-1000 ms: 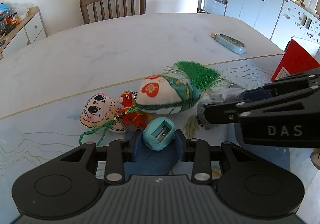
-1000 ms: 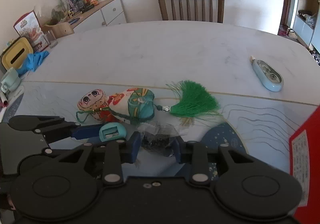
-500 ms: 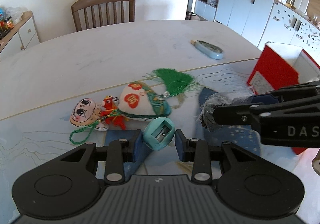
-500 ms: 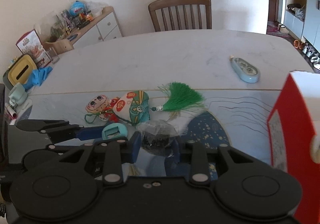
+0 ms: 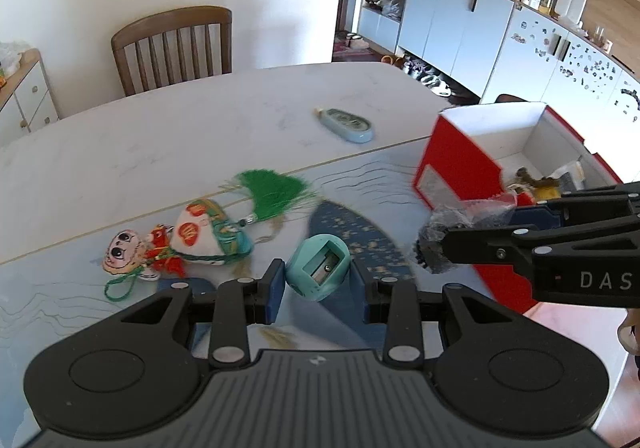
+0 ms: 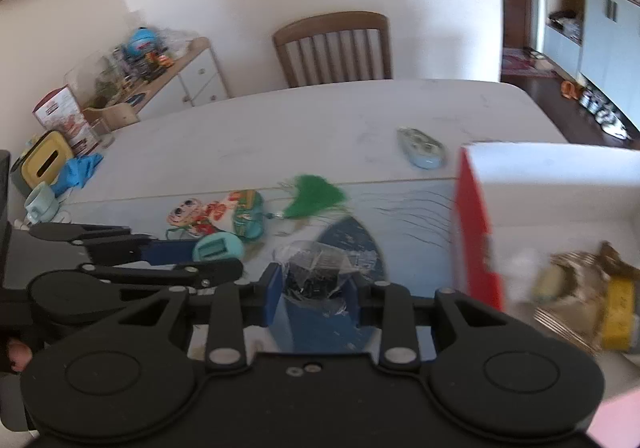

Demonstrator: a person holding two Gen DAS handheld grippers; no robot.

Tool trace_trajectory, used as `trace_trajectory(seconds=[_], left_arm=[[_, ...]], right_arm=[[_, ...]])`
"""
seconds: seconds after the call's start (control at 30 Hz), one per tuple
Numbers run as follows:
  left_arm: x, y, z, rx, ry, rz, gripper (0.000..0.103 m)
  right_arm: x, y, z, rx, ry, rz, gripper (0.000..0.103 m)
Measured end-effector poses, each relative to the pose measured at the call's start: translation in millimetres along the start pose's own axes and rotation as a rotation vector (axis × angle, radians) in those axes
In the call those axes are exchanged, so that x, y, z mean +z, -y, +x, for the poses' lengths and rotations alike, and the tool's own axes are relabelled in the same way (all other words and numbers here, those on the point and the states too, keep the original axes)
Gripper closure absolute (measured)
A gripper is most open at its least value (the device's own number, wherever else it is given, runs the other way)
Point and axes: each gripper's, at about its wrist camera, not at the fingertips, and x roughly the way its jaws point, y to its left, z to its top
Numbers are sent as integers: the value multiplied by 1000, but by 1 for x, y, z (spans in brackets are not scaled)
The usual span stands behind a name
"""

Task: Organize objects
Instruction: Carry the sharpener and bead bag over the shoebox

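My left gripper is shut on a teal pencil sharpener, held above the table; the same sharpener shows at the left of the right wrist view. My right gripper is shut on a small clear plastic bag of dark bits. That bag hangs beside the near corner of an open red box with a white inside. The box holds some yellowish items. A plush charm with a green tassel lies on the table.
A pale blue correction tape lies on the white table behind the box. A dark blue patterned mat is under the grippers. A wooden chair stands at the far side. A yellow tissue box and a mug sit at the left edge.
Both grippers have risen and moved right toward the red box, each still holding its object. The box's open inside has come into view; the charm stayed on the table.
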Motion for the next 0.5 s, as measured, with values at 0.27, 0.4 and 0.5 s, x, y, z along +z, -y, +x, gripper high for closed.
trace_trajectory(seconds=[0.27, 0.4, 0.5], left_arm=[[15, 35, -12, -29, 9, -18, 69], [22, 56, -14, -40, 14, -11, 69], [27, 73, -12, -48, 15, -2, 69]], right_arm=[[-7, 33, -43, -9, 43, 42, 71], [-9, 53, -60, -17, 77, 68, 71], [-10, 68, -70, -23, 92, 80, 71]])
